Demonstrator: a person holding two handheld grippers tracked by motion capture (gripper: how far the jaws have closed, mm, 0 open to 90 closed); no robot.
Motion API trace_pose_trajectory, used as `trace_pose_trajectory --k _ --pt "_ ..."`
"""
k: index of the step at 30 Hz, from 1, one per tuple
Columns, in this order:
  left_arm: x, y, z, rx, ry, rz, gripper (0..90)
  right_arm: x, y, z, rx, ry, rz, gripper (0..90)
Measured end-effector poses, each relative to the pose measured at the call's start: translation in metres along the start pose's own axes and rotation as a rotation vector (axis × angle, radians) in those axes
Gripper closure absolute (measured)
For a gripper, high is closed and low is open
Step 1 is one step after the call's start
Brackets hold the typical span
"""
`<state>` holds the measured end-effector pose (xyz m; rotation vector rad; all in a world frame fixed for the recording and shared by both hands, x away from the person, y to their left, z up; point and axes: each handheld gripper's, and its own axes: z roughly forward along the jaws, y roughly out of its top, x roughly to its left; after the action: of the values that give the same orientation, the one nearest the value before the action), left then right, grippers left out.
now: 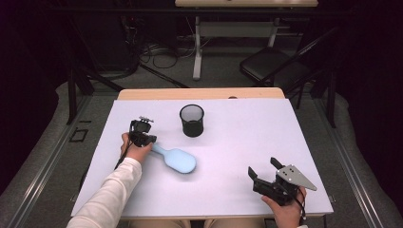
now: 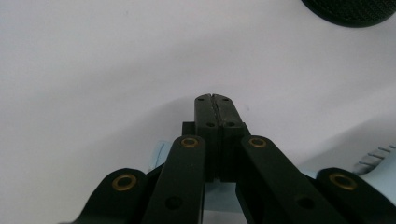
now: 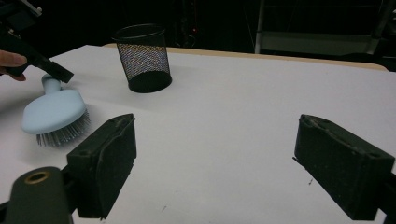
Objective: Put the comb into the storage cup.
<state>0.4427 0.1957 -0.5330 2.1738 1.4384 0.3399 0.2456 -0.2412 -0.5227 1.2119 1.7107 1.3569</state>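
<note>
A: Obstacles on the white table (image 1: 237, 142)?
B: Mesh cup (image 1: 192, 120), upper centre; blue hairbrush (image 1: 176, 159), centre-left, under the left gripper (image 1: 151, 140).
A: Free room?
B: Centre and whole right half; right gripper (image 1: 262, 170) lower right.

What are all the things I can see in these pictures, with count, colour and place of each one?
hairbrush: 1, light blue, left of the table's middle, bristles down, its handle at the left gripper
mesh cup: 1, black, upright, on the far middle of the table, apart from the hairbrush
table: 1, white top with a wooden far edge, in the centre
chair: 1, black, on the floor beyond the table, to the right
cables: several, dark, on the floor beyond the table
left gripper: 1, black, jaws shut, at the hairbrush's handle; whether it clamps the handle cannot be told
right gripper: 1, black with a grey plate, jaws open, holding nothing, at the near right
sleeve: 1, white, on the left forearm
</note>
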Motion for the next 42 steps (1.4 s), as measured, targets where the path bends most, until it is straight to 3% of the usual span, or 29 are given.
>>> trace_pose_trajectory --k 21,32,42 --pt "0.002 -0.029 -0.016 -0.014 -0.027 0.021 90.0 0.0 0.0 0.0 0.002 0.0 -0.001 13.1" --pt "0.0 -0.045 -0.027 0.0 -0.042 0.063 90.0 0.001 0.0 -0.001 0.001 0.0 0.001 13.3" --pt "-0.005 -0.064 -0.035 -0.027 -0.055 0.082 90.0 0.001 0.0 -0.001 0.001 0.0 0.0 13.3"
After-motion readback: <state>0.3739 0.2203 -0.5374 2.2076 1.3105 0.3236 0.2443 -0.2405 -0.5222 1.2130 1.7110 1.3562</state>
